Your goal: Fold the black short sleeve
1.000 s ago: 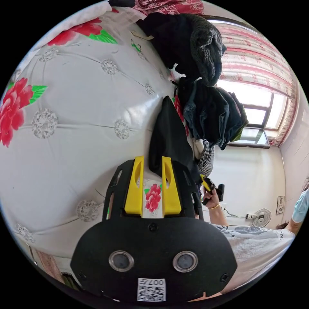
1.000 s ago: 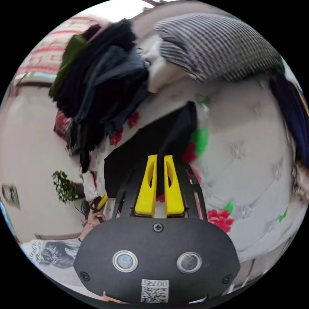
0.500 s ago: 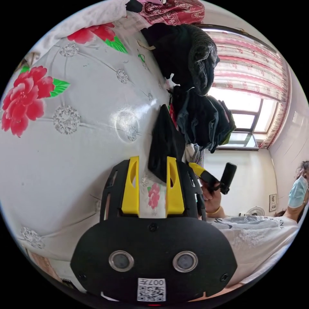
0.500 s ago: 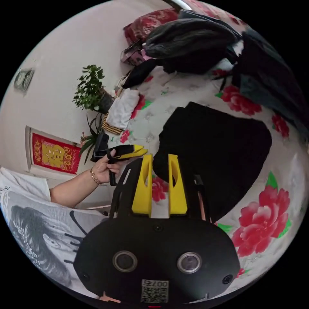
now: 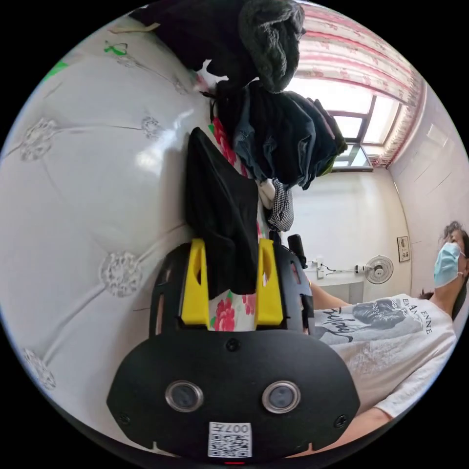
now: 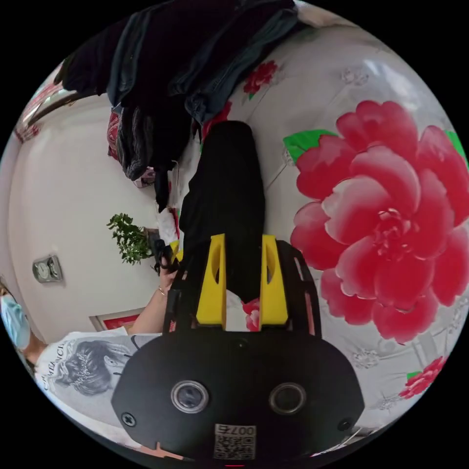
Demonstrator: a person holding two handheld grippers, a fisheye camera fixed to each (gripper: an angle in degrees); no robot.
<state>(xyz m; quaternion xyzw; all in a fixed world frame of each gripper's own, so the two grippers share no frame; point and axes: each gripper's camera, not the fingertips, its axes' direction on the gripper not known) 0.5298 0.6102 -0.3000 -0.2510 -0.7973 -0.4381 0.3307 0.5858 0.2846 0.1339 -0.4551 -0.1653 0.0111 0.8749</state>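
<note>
- The black short sleeve [image 5: 220, 205] lay folded on the flowered bedspread [image 5: 83, 195], stretching straight ahead of the left claw [image 5: 227, 254].
- The left claw's yellow jaws stood apart, the near end of the garment lying in the gap between them; I could not tell whether either jaw touched it.
- The right claw [image 6: 242, 249] was the same: jaws spread, with the black short sleeve [image 6: 227, 195] running out from between them.
- Beyond the garment's far end, a heap of dark clothes [image 5: 288, 141] was piled up.
- A big red flower [image 6: 386, 220] of the bedspread print sat just to the right of the right claw.
- The person in a white printed T-shirt [image 5: 386, 342] stood off to the left claw's right.
</note>
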